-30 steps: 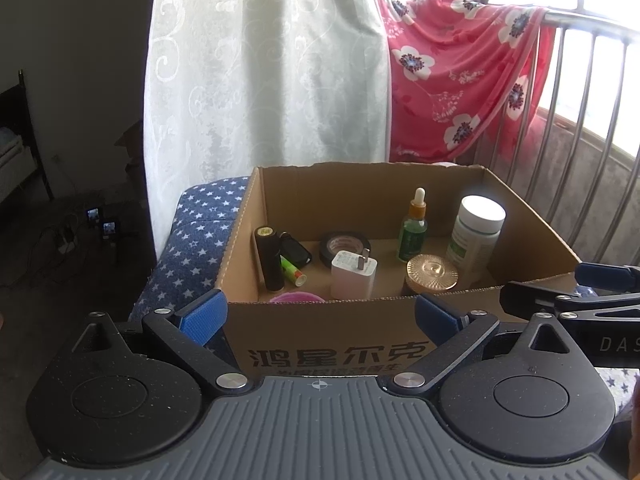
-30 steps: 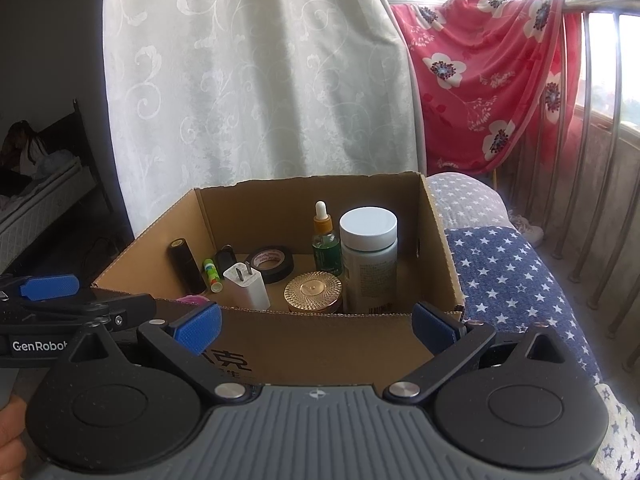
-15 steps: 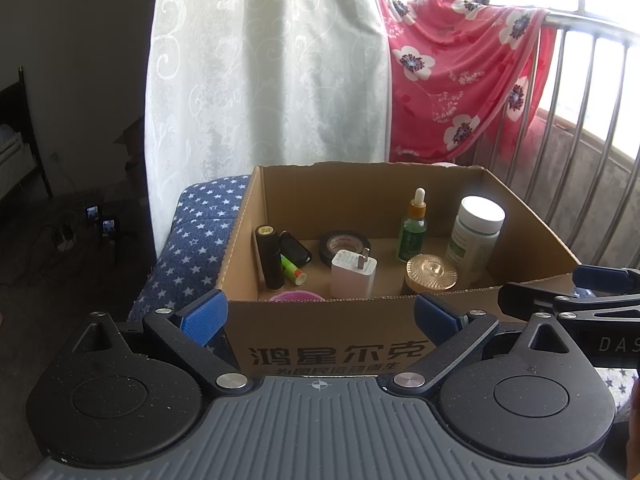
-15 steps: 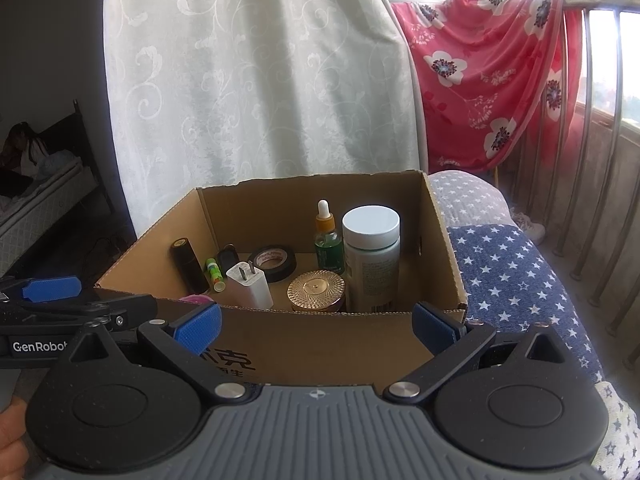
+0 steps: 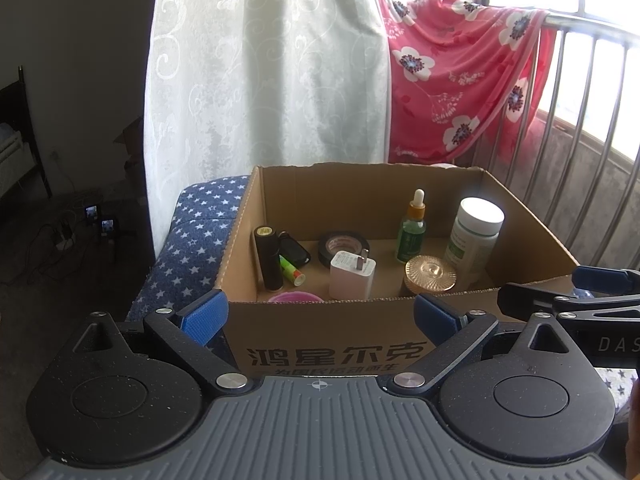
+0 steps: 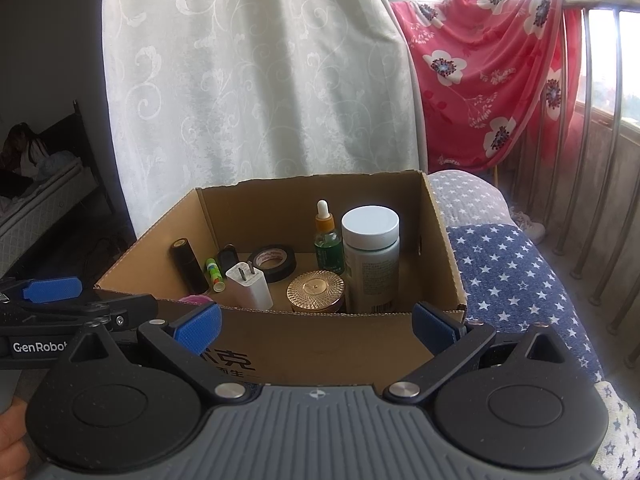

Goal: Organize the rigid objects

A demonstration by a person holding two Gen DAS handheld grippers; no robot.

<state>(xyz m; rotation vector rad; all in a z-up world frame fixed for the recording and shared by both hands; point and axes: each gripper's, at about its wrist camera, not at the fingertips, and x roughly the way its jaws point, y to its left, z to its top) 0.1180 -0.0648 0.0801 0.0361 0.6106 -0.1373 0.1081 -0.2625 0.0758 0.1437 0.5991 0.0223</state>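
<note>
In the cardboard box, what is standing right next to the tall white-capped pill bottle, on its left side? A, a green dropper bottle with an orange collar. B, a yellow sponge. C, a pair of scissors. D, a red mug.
A: the green dropper bottle with an orange collar stands upright just left of the tall white-capped pill bottle inside the brown cardboard box.

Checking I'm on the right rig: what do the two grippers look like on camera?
Both match: the left gripper and right gripper each have a ribbed grey body, two black round hubs, black link arms with silver pivot pins and blue textured pads. Seen side-on, white lettering reads "GenRobot" on the left and "DAS" on the right.
</note>
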